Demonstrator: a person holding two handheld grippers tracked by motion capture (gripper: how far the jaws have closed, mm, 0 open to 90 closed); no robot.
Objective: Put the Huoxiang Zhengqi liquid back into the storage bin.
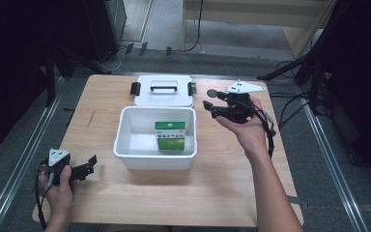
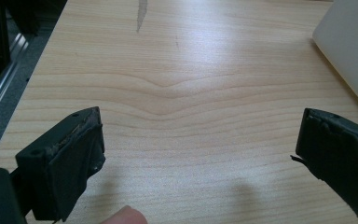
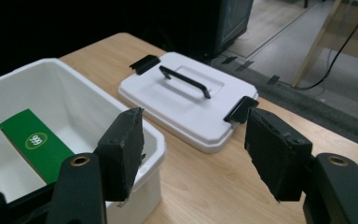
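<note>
White plastic: lid (image 3: 186, 100), judged light, stiff and smooth, so likely slippery at its flat faces.
Lid place: flat on the table (image 1: 222, 179), just behind the bin (image 1: 125, 140), handle up.
Hold point: black handle (image 3: 185, 81) is judged best, gripped across its bar; clips (image 3: 240, 109) are best avoided.
Right gripper (image 3: 193, 149): held over the table near the bin's corner, jaws parted, nothing gripped.
Left gripper (image 2: 200, 149): rested low at the near left, jaws wide, nothing gripped.
Bin content: green box (image 1: 170, 135).
</note>
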